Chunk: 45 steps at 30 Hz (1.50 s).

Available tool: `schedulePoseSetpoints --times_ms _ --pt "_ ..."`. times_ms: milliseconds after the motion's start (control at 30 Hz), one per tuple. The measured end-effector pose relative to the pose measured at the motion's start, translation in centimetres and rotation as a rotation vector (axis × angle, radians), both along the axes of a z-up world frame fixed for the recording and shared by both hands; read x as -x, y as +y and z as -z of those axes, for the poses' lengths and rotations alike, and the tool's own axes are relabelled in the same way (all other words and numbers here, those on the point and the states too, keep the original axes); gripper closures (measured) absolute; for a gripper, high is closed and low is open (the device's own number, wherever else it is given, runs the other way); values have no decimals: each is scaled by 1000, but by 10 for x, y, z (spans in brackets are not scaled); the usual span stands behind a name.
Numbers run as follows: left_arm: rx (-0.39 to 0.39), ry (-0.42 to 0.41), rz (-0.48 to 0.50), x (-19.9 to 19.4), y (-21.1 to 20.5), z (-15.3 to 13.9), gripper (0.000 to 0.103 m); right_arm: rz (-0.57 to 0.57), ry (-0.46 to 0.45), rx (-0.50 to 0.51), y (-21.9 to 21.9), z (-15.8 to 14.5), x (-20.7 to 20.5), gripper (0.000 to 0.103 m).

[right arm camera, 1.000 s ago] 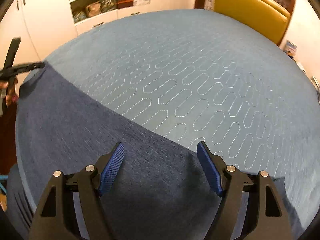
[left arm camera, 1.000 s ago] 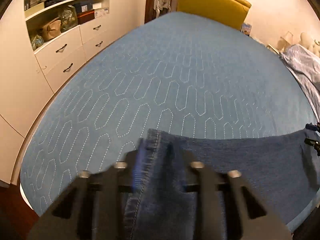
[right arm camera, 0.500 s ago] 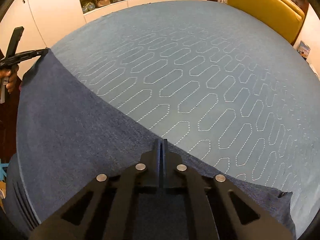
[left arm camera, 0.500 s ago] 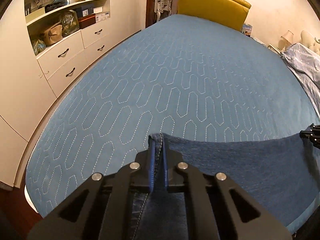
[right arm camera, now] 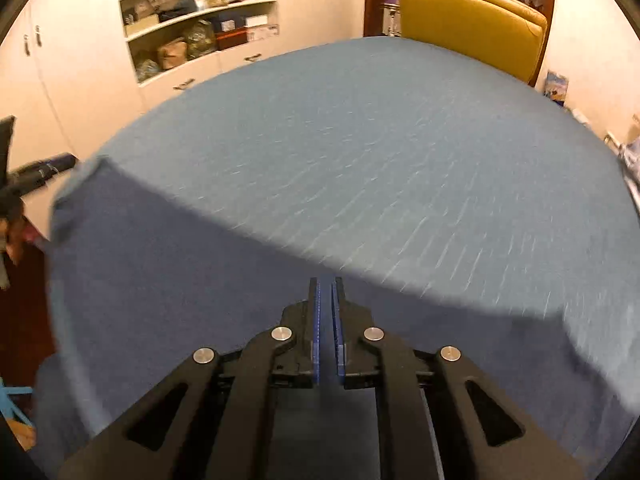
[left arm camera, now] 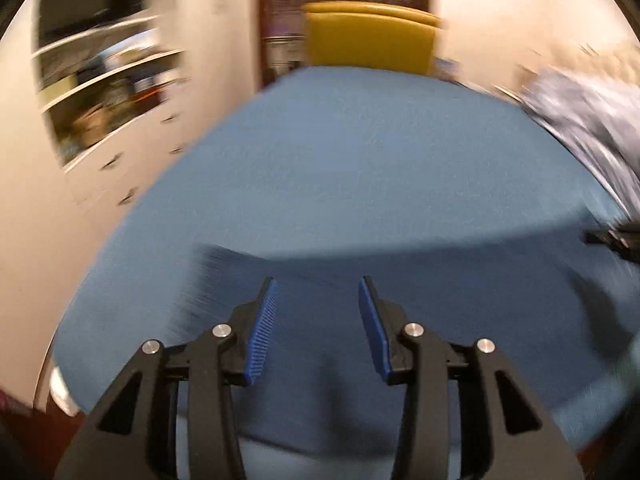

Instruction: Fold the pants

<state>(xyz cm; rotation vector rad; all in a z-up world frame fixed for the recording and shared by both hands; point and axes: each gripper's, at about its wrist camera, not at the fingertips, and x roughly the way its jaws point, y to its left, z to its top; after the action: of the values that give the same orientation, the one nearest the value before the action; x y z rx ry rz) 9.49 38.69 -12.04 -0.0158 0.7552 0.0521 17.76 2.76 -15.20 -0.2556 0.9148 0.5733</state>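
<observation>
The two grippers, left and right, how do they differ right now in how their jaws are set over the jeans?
The left gripper has its blue pads well apart and is opening, nothing pinched between them. The right gripper shows only a narrow slit, just starting to open. The left wrist view is badly blurred, the right wrist view sharper. Both are black with blue pads, both over the jeans on the blue quilted bed.

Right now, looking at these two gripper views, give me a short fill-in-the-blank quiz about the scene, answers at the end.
1. The pants lie on a quilted bedspread coloured ____.
2. The headboard at the far end of the bed is ____.
3. The pads on the left gripper fingers are coloured ____.
4. The shelves are set into the ____ wall in the right wrist view.

Missing words: blue; yellow; blue; left
</observation>
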Motion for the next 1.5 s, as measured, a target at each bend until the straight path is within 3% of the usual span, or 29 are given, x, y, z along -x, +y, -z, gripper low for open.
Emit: schedulePoseSetpoints --times_ms 67,133,200,267,300,400,500,533,600,667,733,833,933,1200,1300,1433,1467,1500 --pt "16 30 96 11 -46 19 60 -20 40 0 5 9 23 88" --pt "-6 63 128 14 -71 38 59 -11 42 55 10 25 40 74" --pt "-25 112 76 11 -73 56 59 13 60 120 14 44 44 71" --pt "39 76 -13 20 -56 51 56 15 41 114 12 47 45 71" --pt "116 36 -98 30 -35 44 50 19 45 120 14 46 44 71" --pt "345 -47 -304 63 26 38 48 46 40 149 21 44 43 67" --pt "556 -98 -422 90 82 52 49 84 48 77 25 31 42 55" --pt "586 -99 -447 94 93 56 50 83 48 56 27 27 44 54" --pt "682 -110 -451 101 115 66 52 53 49 33 39 20 50 54" --pt "844 -137 -447 106 136 77 53 26 57 30 45 19 56 54" --pt "923 -128 -426 101 144 88 53 13 65 41 54 23 60 53" --pt "980 -152 -424 98 149 92 53 21 83 62 60 32 59 53" --pt "1134 -189 -438 97 166 106 54 30 91 71 62 39 58 48" --pt "1285 -244 -464 103 187 127 72 -2 80 71 67 48 65 35" --pt "1237 -220 -446 98 186 126 75 -6 78 64 67 50 67 32" --pt "1212 -192 -436 86 181 117 68 8 91 75 70 49 65 30" --pt "1212 -188 -439 84 181 115 70 23 102 71 73 48 63 30" --pt "1202 -183 -446 83 181 115 82 48 114 57 74 46 60 30"
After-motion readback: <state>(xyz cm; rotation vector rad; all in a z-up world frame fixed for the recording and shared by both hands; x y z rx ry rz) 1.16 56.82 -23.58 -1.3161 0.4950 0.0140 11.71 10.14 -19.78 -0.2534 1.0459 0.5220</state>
